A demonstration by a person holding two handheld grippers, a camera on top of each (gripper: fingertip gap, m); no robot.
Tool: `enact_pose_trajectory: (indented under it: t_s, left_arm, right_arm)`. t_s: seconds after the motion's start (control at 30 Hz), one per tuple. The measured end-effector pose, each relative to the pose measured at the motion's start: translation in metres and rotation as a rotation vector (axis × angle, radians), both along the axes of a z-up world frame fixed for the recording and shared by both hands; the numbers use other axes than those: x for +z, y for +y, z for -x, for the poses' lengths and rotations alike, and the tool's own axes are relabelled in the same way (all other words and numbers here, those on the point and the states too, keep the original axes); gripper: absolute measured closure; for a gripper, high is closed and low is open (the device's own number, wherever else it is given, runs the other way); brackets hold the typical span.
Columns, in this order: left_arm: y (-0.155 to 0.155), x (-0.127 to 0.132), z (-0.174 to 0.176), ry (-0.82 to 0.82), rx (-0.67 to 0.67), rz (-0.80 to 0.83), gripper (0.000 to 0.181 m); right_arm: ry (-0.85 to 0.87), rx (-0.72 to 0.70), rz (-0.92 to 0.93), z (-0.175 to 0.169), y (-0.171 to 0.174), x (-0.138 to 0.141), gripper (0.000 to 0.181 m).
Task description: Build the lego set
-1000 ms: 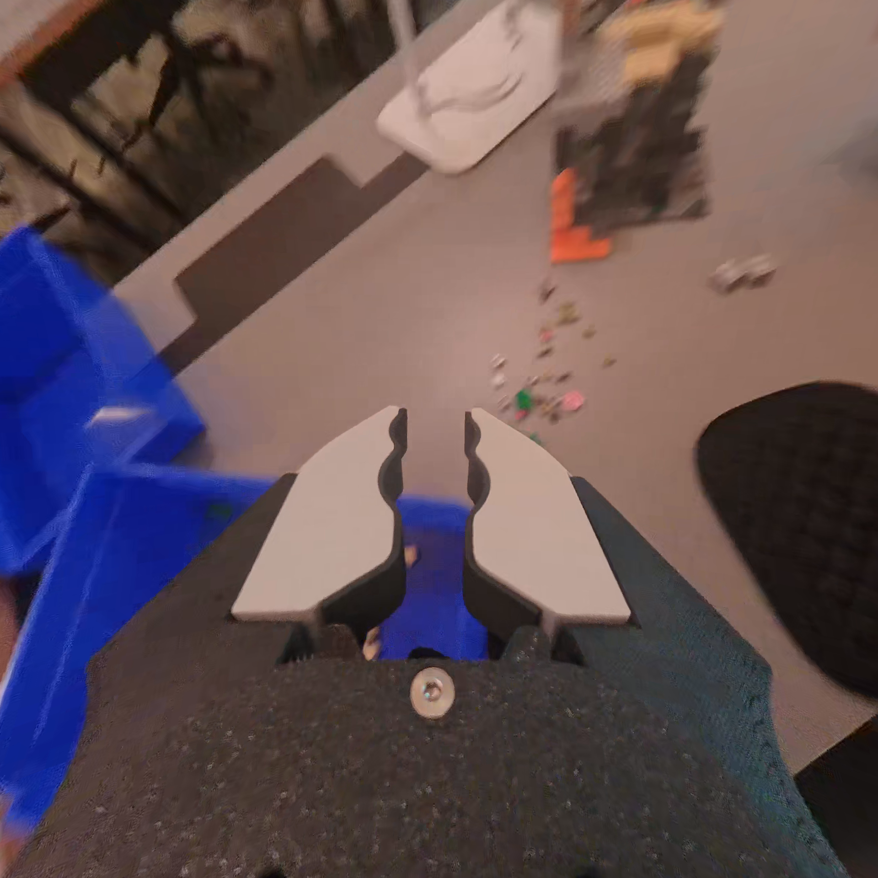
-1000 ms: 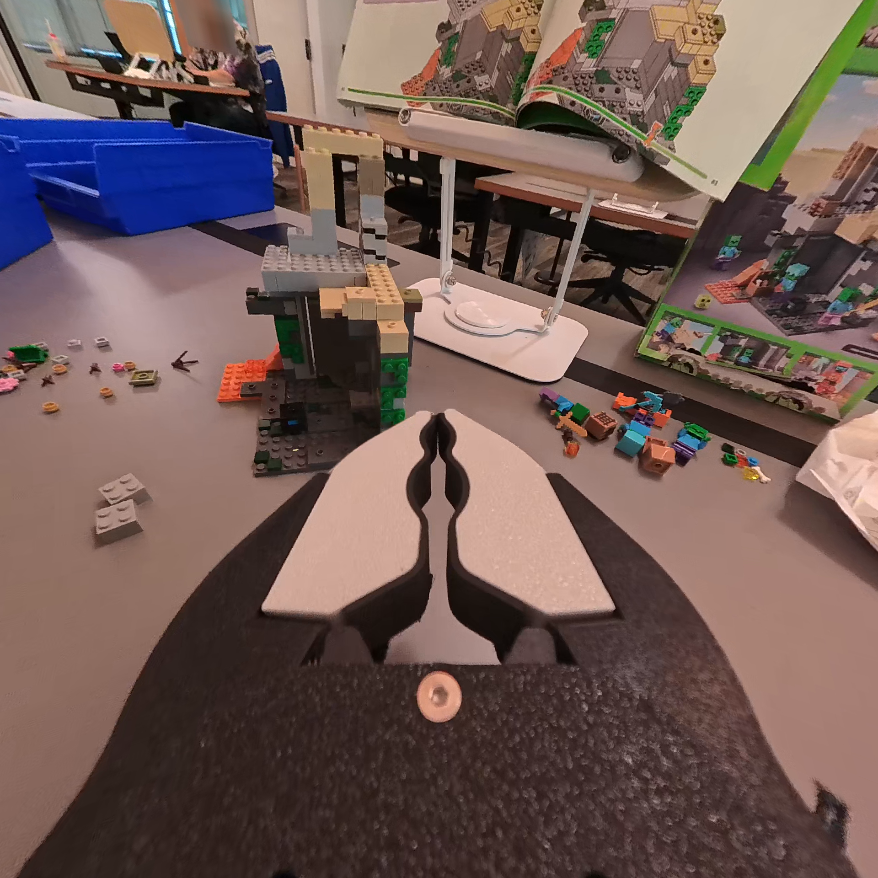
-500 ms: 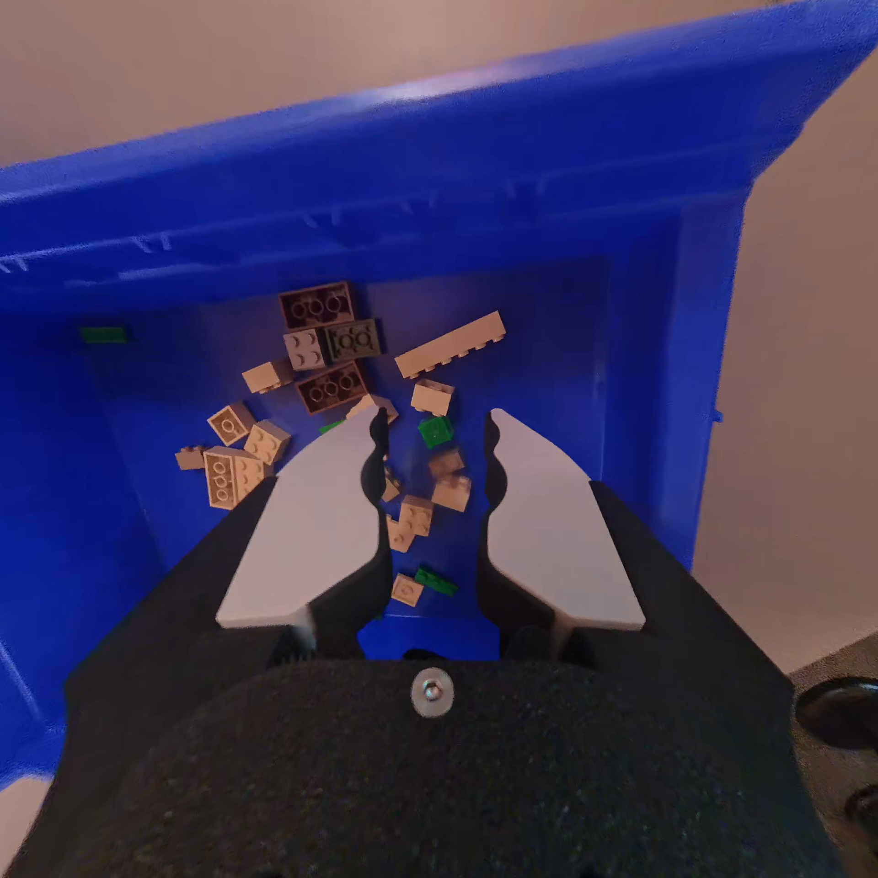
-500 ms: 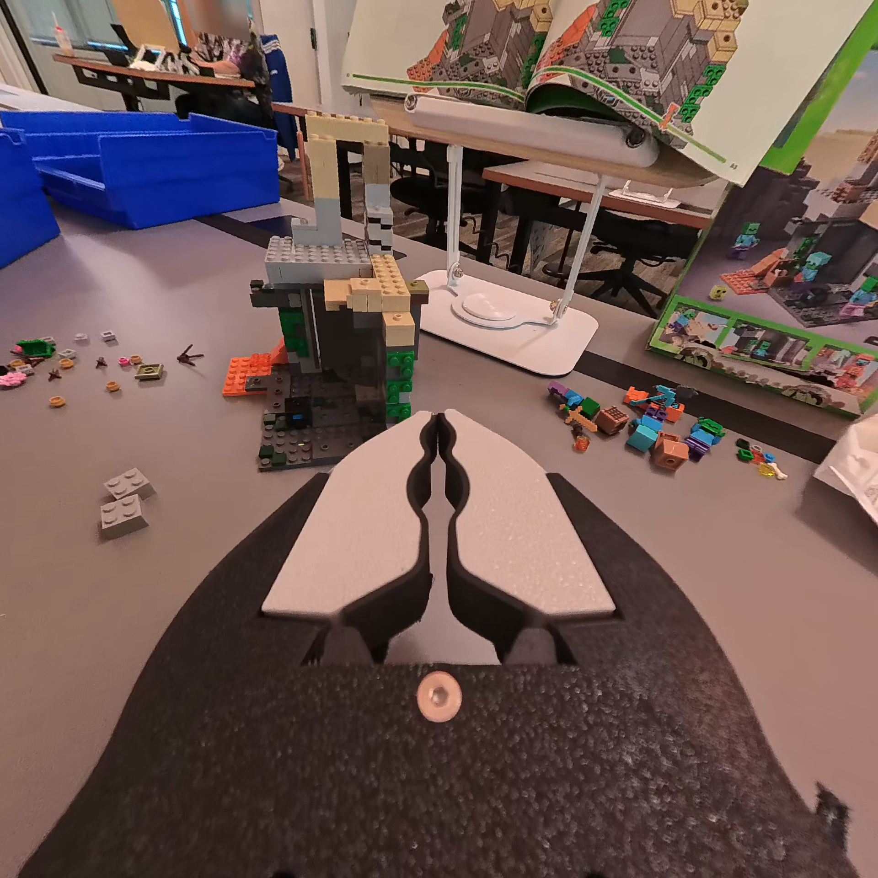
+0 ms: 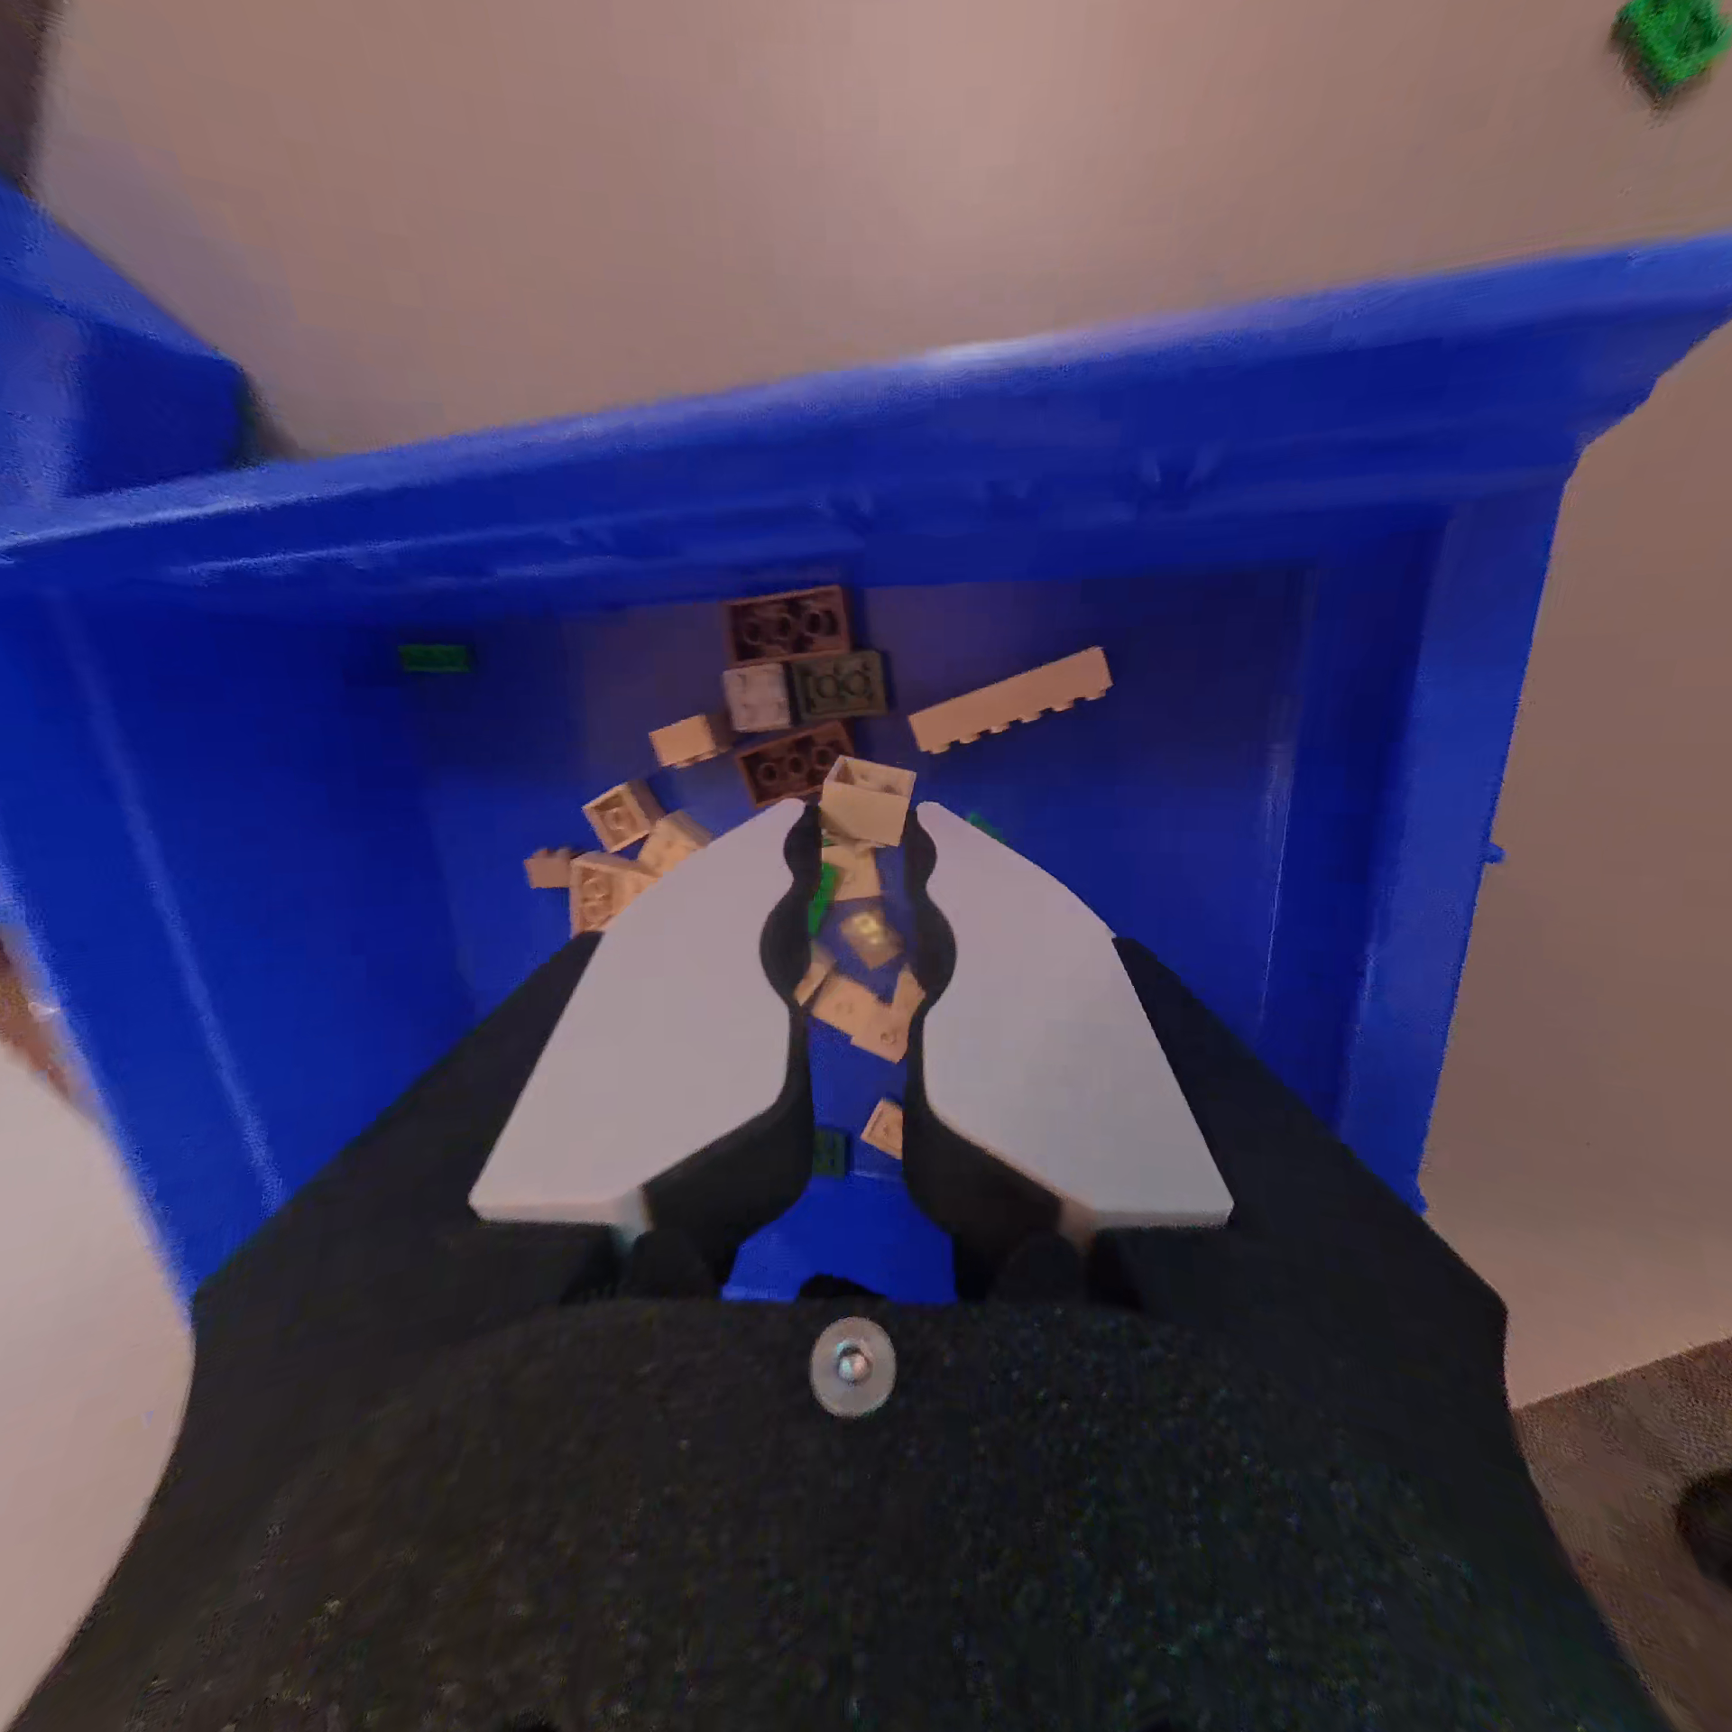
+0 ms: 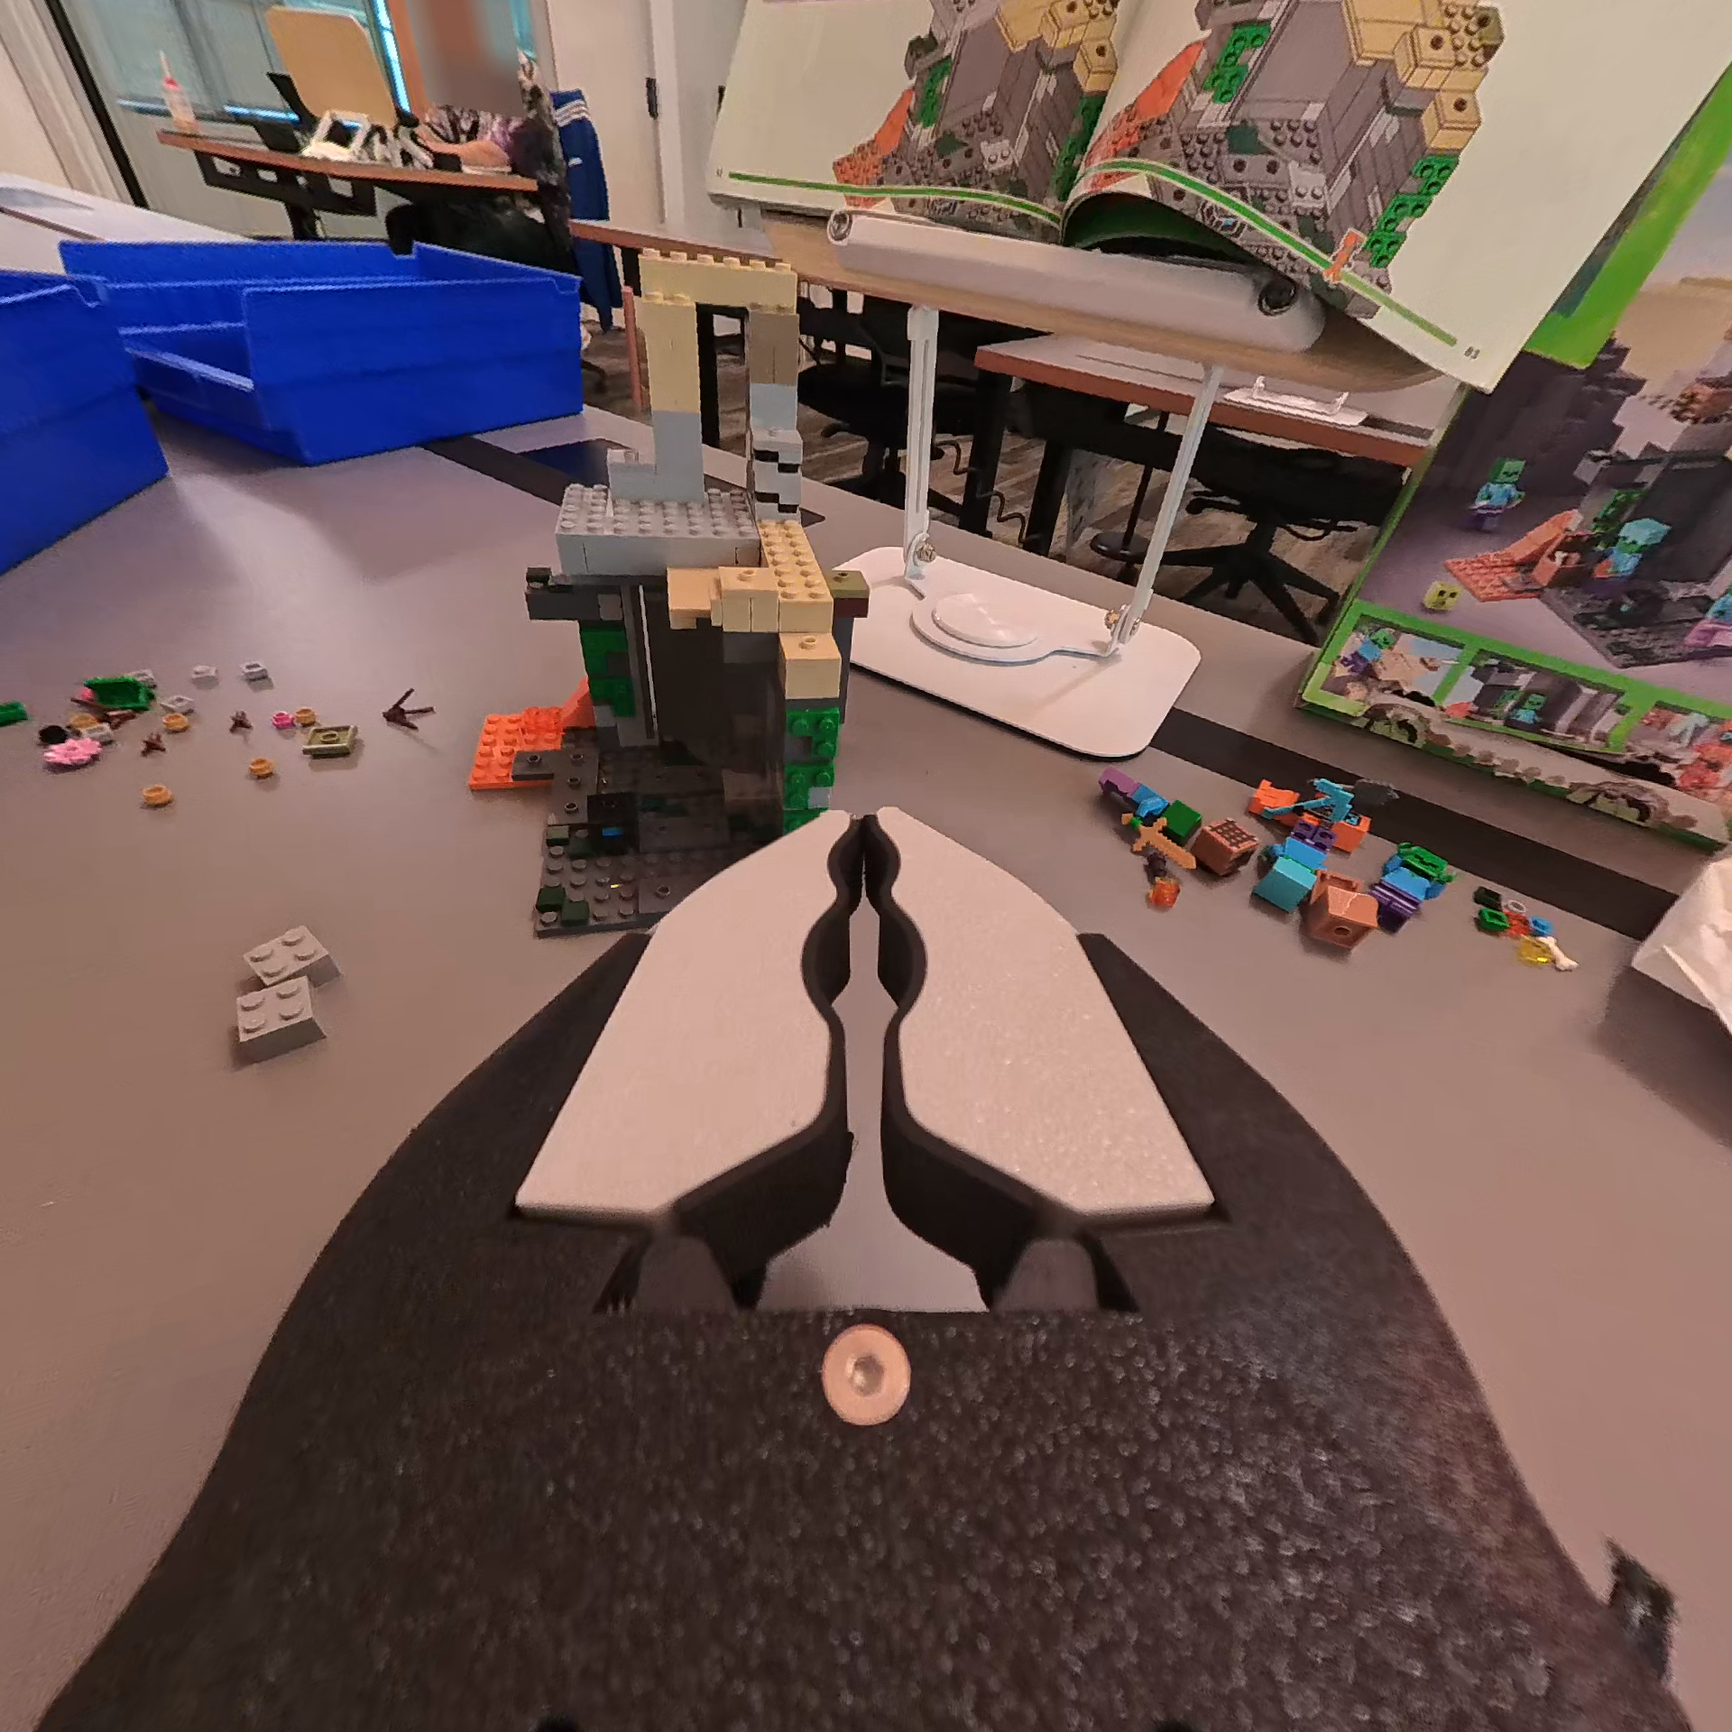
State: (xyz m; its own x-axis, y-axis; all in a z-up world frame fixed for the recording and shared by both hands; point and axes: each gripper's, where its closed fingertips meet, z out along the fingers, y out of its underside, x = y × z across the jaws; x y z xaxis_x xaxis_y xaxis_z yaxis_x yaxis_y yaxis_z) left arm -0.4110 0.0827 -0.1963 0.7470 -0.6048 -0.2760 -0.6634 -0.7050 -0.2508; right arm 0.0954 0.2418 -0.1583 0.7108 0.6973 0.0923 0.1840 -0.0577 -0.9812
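A: Half-built lego model (image 6: 698,647) standing on the grey tabletop (image 6: 328,1172), just beyond the right gripper (image 6: 864,825). Dark grey base plate, dark walls with green bricks up one corner, orange plate at the left foot, light grey studded deck, tan arch on top.

B: And the brick for it?

A: Small tan brick (image 5: 867,804) pinched at the tips of the left gripper (image 5: 862,829), hollow underside facing the camera, lifted above the floor of the blue bin (image 5: 1406,843). Jaws narrow, closed on that brick.

B: Rest of the bin?

A: Loose tan, brown and dark bricks on the bottom, one long tan brick (image 5: 1010,698) near the back wall, a few green bits. Slightly blurred.

B: Right jaws?

A: Pressed together at the tips, holding nothing, low over the tabletop.

B: Around the model?

A: Two grey bricks (image 6: 281,989) to the left front, tiny scattered pieces (image 6: 197,726) farther left, colourful figures and parts (image 6: 1312,858) to the right. Behind: white stand (image 6: 1022,647) carrying the open instruction booklet (image 6: 1172,122), set box (image 6: 1575,609) at right, more blue bins (image 6: 328,347) at left.
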Motion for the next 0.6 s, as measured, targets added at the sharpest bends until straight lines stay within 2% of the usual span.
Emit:
enact_pose_trajectory:
  t_s: [0.07, 0.17, 0.27, 0.33, 0.43, 0.6]
  left_arm:
    - [0.007, 0.027, -0.002, -0.006, 0.034, -0.082, 0.164]
    - [0.022, 0.075, -0.027, -0.059, 0.051, -0.249, 0.164]
    - [0.035, 0.115, -0.083, -0.186, 0.009, -0.390, 0.165]
    - [0.040, 0.131, -0.133, -0.310, -0.042, -0.434, 0.165]
    - [0.045, 0.135, -0.212, -0.553, -0.110, -0.416, 0.165]
    - [0.050, 0.105, -0.322, -0.914, -0.181, -0.254, 0.165]
  right_arm:
    - [0.002, 0.003, -0.003, 0.000, -0.001, 0.001, 0.181]
    - [0.004, 0.014, -0.010, 0.003, -0.003, 0.004, 0.181]
    - [-0.004, 0.039, -0.033, 0.008, -0.008, 0.007, 0.181]
    - [-0.013, 0.081, -0.071, 0.015, -0.015, 0.011, 0.181]
    - [-0.040, 0.164, -0.150, 0.028, -0.030, 0.020, 0.181]
    - [-0.114, 0.360, -0.275, 0.058, -0.073, 0.031, 0.181]
